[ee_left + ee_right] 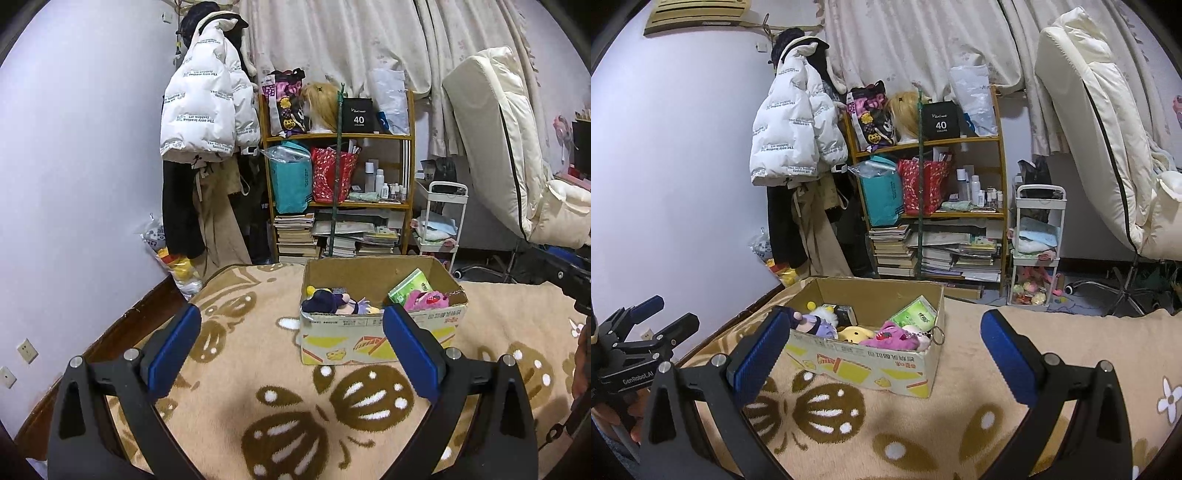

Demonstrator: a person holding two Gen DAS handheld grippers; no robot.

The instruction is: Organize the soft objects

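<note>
Status: cardboard box (380, 332) sits centre frame on the beige patterned blanket (240, 373), open top, already loaded. Contents in the right wrist view: dark-haired plush doll (812, 323) at the box's left end, yellow plush (854, 334) beside it, pink plush (892, 334) toward the right end, a green tissue pack (918, 314) leaning against the right wall, and a keyring (937, 334) hanging over the front rim. A small dark box sits behind the doll (can't tell what it is).

Left gripper (291, 343): jaws spread wide, nothing between the blue pads, held above the blanket with the box just ahead. It also shows at far left of the right wrist view, still clearly apart.

Right gripper (886, 343): jaws wide apart too, empty, box partly between its fingers in the frame but not touched.

Progress, judging from this: most of the sorting looks done. No loose soft items visible on the blanket in either view; everything plush on the bed is inside the box. What may be left: nothing obvious here, unless items lie outside the frame. Plush in the white cart (1038, 258), right of centre, probably isn't part of this.
</note>
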